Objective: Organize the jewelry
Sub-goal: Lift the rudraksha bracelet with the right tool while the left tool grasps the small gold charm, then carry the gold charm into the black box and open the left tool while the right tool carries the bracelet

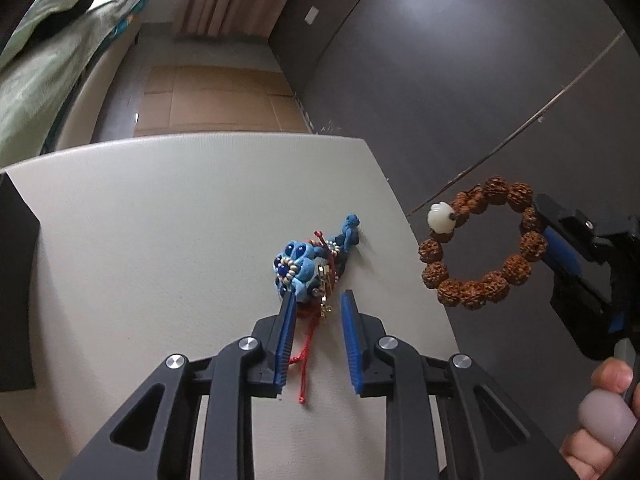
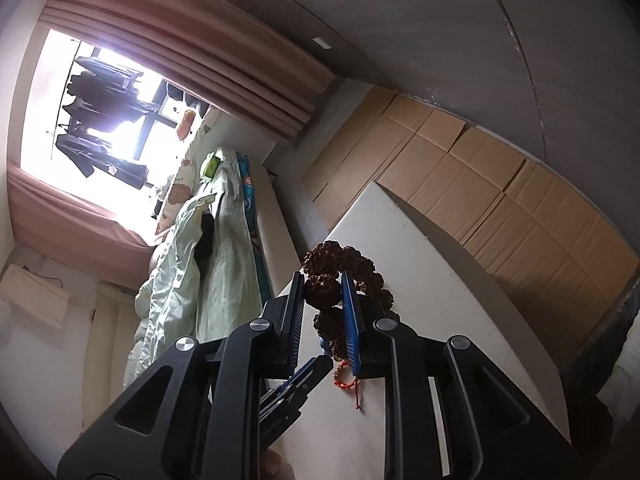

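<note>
A pile of jewelry lies on the white table [image 1: 160, 220]: a blue knotted and beaded bracelet [image 1: 304, 264], a small gold piece [image 1: 326, 280] and a red cord [image 1: 304, 344]. My left gripper [image 1: 318, 300] is open just above the table, its fingers either side of the red cord, tips at the near edge of the pile. My right gripper [image 1: 538, 222] is shut on a brown seed-bead bracelet [image 1: 476, 248] with one white bead [image 1: 440, 216], held in the air past the table's right edge. In the right wrist view the bracelet [image 2: 324, 288] sits between the right gripper's [image 2: 323, 280] pads.
A black box [image 1: 16, 280] stands at the table's left edge. A dark wall panel [image 1: 460, 60] runs to the right of the table. Flattened cardboard [image 1: 216, 96] covers the floor beyond. A bed with green bedding [image 1: 52, 52] is at far left.
</note>
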`<state>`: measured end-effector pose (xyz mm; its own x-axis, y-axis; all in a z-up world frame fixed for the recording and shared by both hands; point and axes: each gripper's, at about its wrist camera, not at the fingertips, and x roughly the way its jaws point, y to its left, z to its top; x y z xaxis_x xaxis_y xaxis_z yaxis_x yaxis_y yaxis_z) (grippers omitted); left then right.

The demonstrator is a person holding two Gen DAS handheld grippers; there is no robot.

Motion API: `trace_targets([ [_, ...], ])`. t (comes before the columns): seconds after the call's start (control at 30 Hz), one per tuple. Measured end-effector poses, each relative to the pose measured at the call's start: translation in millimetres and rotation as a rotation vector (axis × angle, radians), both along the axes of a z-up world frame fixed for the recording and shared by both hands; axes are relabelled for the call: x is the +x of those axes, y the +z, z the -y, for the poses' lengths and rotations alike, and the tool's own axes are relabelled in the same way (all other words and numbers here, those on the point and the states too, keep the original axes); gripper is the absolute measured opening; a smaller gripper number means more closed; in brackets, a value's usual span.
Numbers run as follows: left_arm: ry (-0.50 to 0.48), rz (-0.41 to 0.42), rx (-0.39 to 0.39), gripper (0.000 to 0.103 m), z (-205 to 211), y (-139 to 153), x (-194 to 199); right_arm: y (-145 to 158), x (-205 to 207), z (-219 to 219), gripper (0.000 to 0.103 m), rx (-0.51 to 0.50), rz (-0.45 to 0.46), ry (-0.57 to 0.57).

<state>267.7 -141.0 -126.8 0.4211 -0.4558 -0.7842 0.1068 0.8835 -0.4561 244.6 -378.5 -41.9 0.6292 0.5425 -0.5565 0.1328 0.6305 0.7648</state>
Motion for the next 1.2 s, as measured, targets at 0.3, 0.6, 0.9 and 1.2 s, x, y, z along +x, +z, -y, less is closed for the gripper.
trace_targets([
  [0.3,0.022,-0.007,0.038,0.018,16,-10,15,-1,-3,10,0.019,0.036,0.003,-0.007],
  [0.6,0.056,0.049,0.054,0.0,6,0,4,0,-6,12,0.019,0.036,0.002,-0.001],
  [0.9,0.072,0.126,0.054,0.0,-24,40,-21,1,-7,-9,0.019,0.035,0.01,0.038],
  [1.2,0.12,0.207,0.019,0.0,-75,72,-54,4,-10,-50,0.019,0.019,0.034,0.112],
])
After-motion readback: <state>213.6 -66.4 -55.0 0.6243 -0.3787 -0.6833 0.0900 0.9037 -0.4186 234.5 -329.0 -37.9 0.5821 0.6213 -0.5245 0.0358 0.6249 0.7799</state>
